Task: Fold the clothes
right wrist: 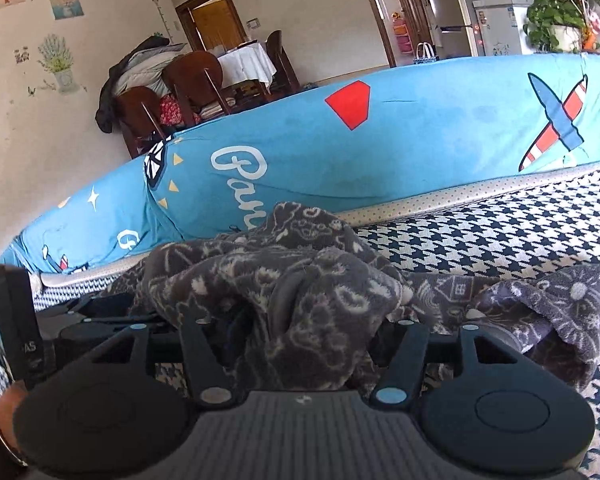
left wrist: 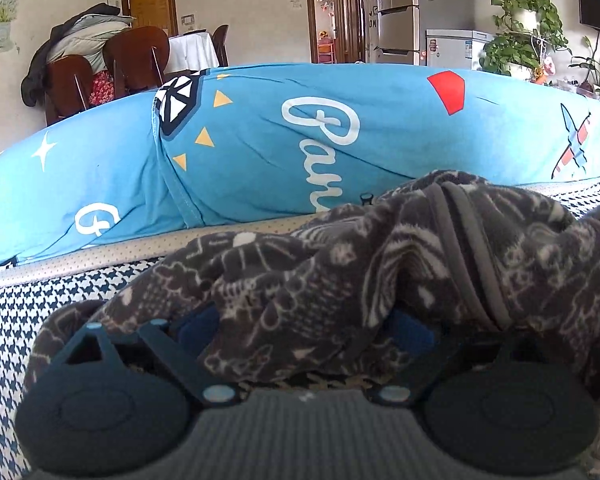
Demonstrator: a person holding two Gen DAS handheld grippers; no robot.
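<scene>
Fingers of left gripper [left wrist: 306,330]: blue pads [left wrist: 414,330] set close on either side of a bunched fold of the grey fleece garment with pale line pattern [left wrist: 380,264], lower centre of the left wrist view; fold fills the gap and appears clamped. Fingers of right gripper [right wrist: 300,332]: linkage spread to a middling width, lower centre of the right wrist view; tips hidden under the same fleece garment [right wrist: 300,280], contact with the pads not discernible, grip state cannot be told.

Garment location: heaped and crumpled on the navy-and-white houndstooth woven cover [right wrist: 480,248], centre of both views, ribbed grey hem band [left wrist: 472,256] running down right of centre in the left wrist view. One loose end [right wrist: 560,300] lying flat at the right of the right wrist view, touching the houndstooth cover.

Behind the garment, across mid-frame: long bright blue printed bolster with white lettering, red shape and aeroplane motif [left wrist: 260,140], just beyond a beige perforated edge strip [right wrist: 440,200].

Lower left corner of the right wrist view: part of a hand with a thin bracelet [right wrist: 4,420], beside a black upright gripper body [right wrist: 18,320].
</scene>
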